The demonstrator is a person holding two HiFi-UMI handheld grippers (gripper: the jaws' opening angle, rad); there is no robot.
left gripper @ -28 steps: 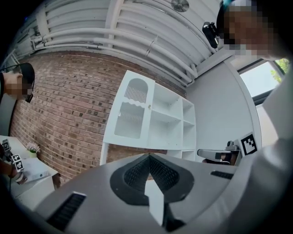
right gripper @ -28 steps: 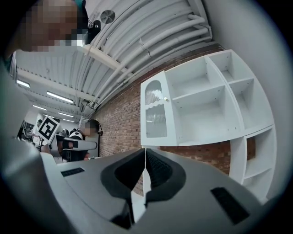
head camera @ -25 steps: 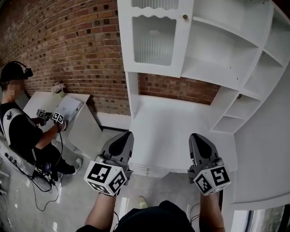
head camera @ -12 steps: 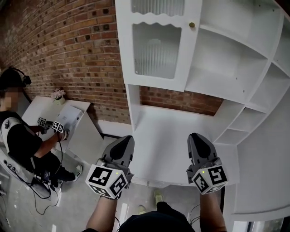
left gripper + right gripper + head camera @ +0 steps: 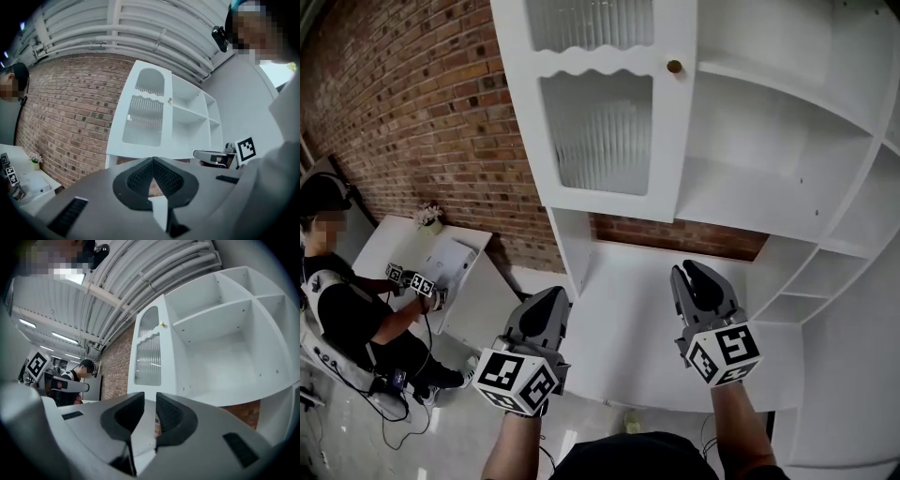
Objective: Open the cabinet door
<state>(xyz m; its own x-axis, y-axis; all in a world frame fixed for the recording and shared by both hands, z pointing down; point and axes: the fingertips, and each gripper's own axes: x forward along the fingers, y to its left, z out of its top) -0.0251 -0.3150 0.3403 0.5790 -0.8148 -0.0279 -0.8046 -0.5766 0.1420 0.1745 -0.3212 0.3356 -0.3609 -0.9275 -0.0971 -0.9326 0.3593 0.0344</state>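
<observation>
cabinet door (image 5: 600, 103), white with ribbed glass panes, appears closed, well above and ahead of both pairs of jaws, its small brass knob (image 5: 674, 67) on the edge next to the open shelves (image 5: 769, 141). the left gripper (image 5: 549, 302) has its jaws pressed together with nothing in them. the right gripper (image 5: 694, 277) is easing its jaws apart, a narrow gap showing and nothing between the pads. in the right gripper view the knob sits straight above that gap and well apart from it; from the left jaws it lies up and a little to the right. neither gripper touches the cabinet.

the step in hand looks like the reach for the knob, and the right gripper seems the better placed for it. to do it well, the jaws should be spread wider than the knob before they arrive, brought up so the knob sits between the pads, then closed on it squarely. the pull should probably follow the door's swing about its far side, nearest the brick wall (image 5: 422, 103), where the hinges likely are, rather than run straight back, or the small round knob may slip out. the left gripper does best held clear of the door's path.
</observation>
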